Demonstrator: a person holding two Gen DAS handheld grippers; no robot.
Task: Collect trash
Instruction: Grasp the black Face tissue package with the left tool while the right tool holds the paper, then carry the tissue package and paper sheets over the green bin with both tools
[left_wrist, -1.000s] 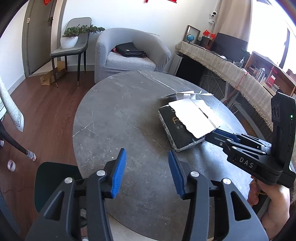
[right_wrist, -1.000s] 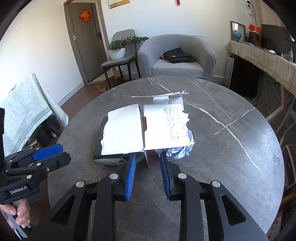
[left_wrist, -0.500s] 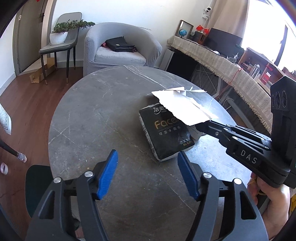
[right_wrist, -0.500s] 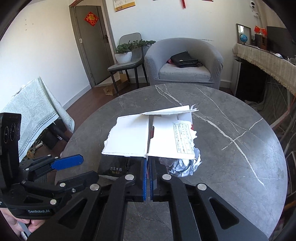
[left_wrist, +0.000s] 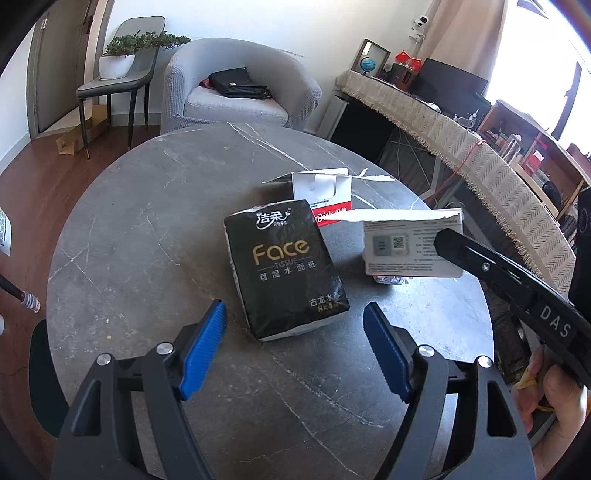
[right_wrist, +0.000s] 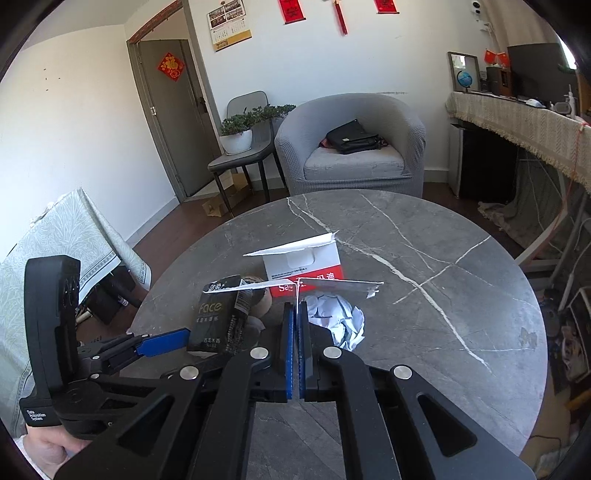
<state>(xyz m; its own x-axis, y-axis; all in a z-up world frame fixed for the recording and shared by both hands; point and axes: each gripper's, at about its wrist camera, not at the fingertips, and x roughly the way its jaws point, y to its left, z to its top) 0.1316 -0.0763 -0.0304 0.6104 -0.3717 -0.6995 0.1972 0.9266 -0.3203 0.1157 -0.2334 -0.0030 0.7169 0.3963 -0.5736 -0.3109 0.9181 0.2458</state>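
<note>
My right gripper (right_wrist: 295, 314) is shut on a torn white cardboard mailer (right_wrist: 332, 285) and holds it lifted above the round grey marble table (right_wrist: 424, 325). The mailer also shows in the left wrist view (left_wrist: 406, 247), with a printed label. A crumpled paper ball (right_wrist: 340, 321) lies under it. A torn white and red package (right_wrist: 306, 269) stands behind. A black tissue pack (left_wrist: 284, 266) lies flat at the table's middle. My left gripper (left_wrist: 295, 343) is open and empty, just in front of the tissue pack.
A grey armchair (right_wrist: 351, 147) with a black bag stands beyond the table. A chair with a potted plant (right_wrist: 240, 136) is to its left. A cloth-covered sideboard (left_wrist: 480, 147) runs along the right. A dark chair seat (left_wrist: 40, 373) sits at the table's near left.
My right gripper has shut on the white mailer and lifted it off the tissue pack, which is now uncovered. My left gripper has opened wider and moved closer to the pack.
</note>
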